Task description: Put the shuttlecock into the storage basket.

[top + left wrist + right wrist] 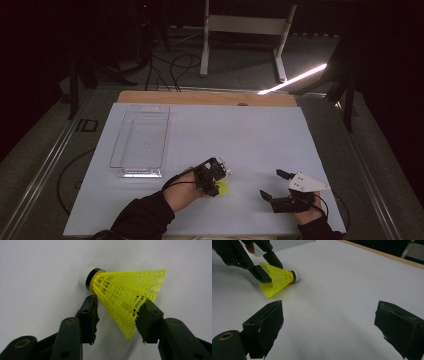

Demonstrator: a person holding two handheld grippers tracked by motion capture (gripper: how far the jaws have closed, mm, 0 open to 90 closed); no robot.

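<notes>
- Left claw (116,322) is down at the desk, jaws parted, one on each side of the shuttlecock (125,295)'s yellow skirt.
- In the left gripper view the right-hand jaw sits against the mesh near its wide rim; the left-hand jaw is close by the narrow end, with a sliver of gap still showing. Not clamped: the skirt looks undented.
- The shuttlecock lies on its side on the desk (37,277), white cap with a black band pointing away from the claw, wide end toward the camera.
- From the high view the left claw (218,181) is near the front middle of the desk, the hand (182,192) behind it, and just a yellow patch of the shuttlecock (222,188) peeks out under the jaws.
- The right gripper view gives the side-on look: the left claw (270,268) straddles the skirt from above, the shuttlecock (278,278) resting on the white top, cap aimed right.
- Right claw (329,332) is wide open, holding nothing, with bare desk between its jaws.
- In the high view the right claw (272,185) hangs over the front right of the desk, well apart from the shuttlecock, grey plate on top.
- Farther out, a clear tray (141,142) sits at the left of the desk (260,135), apart from both claws. The high view takes in all of it; the right gripper view catches an edge at its top.
</notes>
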